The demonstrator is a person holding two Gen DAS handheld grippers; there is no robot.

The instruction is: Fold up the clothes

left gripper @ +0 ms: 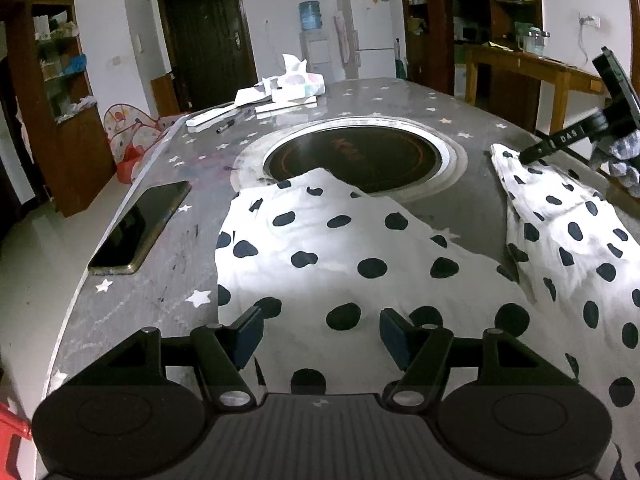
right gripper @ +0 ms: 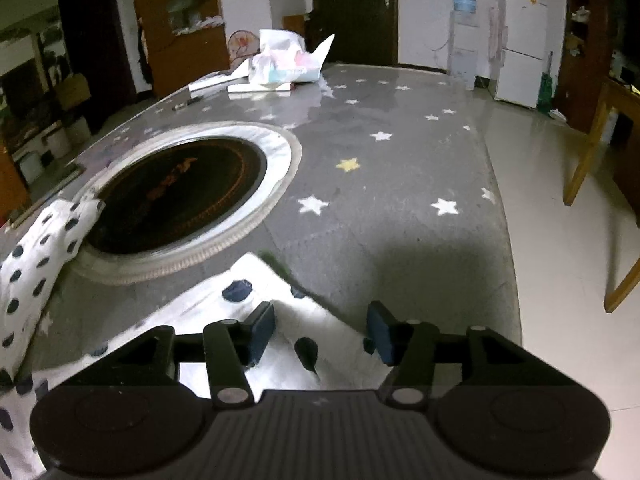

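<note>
The spotty cloth (left gripper: 340, 248) lies spread on the big grey tabletop (left gripper: 188, 240) with white stars, and it is the biggest thing we have to deal with. It is white with black dots. It covers the near part of the tabletop, and two long parts reach toward the far side, one on the left and one on the right, so it may be a pair of pants, but we cannot be sure. The left part touches the near rim of the round black cooker plate (left gripper: 354, 156) set into the tabletop. The cloth is flat in the middle and a bit wrinkled at the right.

We think we are at the start of a fold, or between two folds. Nothing is held right now. Next we need to pick two good spots on an edge, close on them, lift, and lay that side over the other so the edges meet.

Our left gripper (left gripper: 318, 338) hangs over the near middle of the cloth. Its jaws are wide apart and hold nothing. Our right gripper (right gripper: 320, 334) is over the far tip of the right part. Its jaws are about half open, and the cloth lies loose under them, not pinched.

A dark phone (left gripper: 140, 228) lies on the left, just beside the cloth, so we should keep the fold away from it.
</note>
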